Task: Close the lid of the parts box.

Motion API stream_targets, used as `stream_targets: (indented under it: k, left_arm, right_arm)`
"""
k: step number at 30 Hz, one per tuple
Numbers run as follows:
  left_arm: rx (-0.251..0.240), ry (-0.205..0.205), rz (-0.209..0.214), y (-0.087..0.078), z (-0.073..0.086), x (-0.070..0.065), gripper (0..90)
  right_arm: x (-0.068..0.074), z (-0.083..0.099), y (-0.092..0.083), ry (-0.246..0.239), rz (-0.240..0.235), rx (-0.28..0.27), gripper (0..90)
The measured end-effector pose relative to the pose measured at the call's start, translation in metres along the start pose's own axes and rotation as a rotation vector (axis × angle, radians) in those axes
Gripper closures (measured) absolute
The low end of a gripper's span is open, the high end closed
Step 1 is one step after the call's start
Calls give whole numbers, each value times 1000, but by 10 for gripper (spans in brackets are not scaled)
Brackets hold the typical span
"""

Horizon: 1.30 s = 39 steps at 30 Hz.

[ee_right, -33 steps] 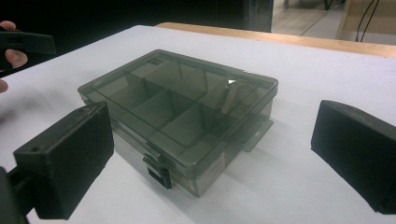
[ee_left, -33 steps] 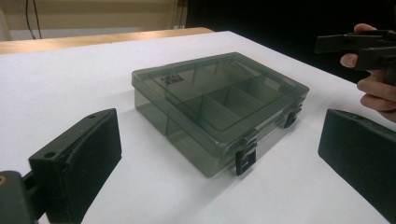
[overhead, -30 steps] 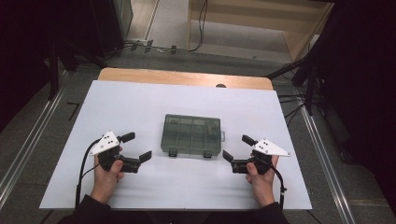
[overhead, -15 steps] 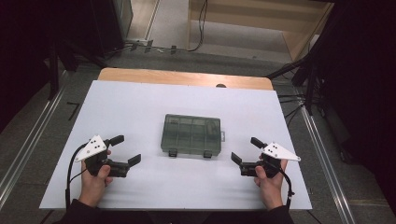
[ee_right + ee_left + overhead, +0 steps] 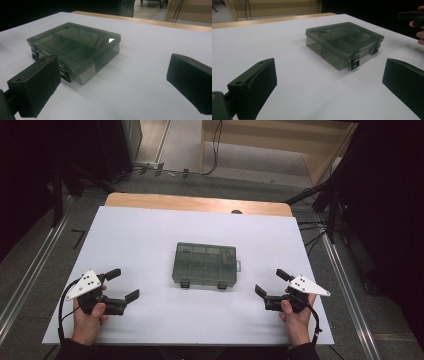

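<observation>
Left gripper: near table left edge, jaws spread wide, holding nothing. Compartment box: smoky clear plastic, lid closed, table centre, between grippers, untouched. Right gripper: near right edge, jaws spread wide, holding nothing.

A smoke-grey, see-through plastic compartment box is seen, its dividers visible through the tinted lid, with two darker, near-black latches on its front edge and a small pale label on one short side. The table top is covered in plain white, unpatterned; at its far edge a strip of light wood is left bare. The left gripper is black, topped by a pale grey three-cornered plate dotted with small dark holes, and a black cable is trailed from it. The right gripper is coloured alike: black jaws, pale grey plate, black cable. The floor beside the table is grey, crossed by pale metal rails.
</observation>
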<state>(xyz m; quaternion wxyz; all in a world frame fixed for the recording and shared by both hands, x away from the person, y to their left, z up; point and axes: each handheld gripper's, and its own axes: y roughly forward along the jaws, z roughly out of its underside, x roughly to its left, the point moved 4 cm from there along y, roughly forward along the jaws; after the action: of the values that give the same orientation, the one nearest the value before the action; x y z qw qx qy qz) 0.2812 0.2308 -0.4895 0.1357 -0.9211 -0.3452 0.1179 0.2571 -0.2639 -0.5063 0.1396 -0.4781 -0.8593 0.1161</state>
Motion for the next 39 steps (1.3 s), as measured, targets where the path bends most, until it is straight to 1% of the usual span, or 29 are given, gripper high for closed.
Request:
stream_targets:
  k: [9,17,24,28,31,36,39]
  left_arm:
    - [-8,-23,-36,-18,6,14,0]
    - [-5,-27,-69,-32,11,25,0]
    - [-12,-36,-80,-43,15,33,0]
    - [-9,-36,-93,-48,17,37,0]
    - [-9,-39,-100,-51,18,40,0]
    - [-12,-38,-117,-55,20,44,0]
    - [-10,-47,-121,-56,21,46,0]
  right_arm:
    - [-11,6,-8,9,24,4,0]
    - [-21,10,-15,22,48,5,0]
    - [-30,14,-23,40,71,7,0]
    - [-35,16,-28,45,81,6,0]
    - [-39,19,-31,39,95,13,0]
    - [-44,22,-34,53,103,12,0]
    - [-47,24,-36,55,110,17,0]
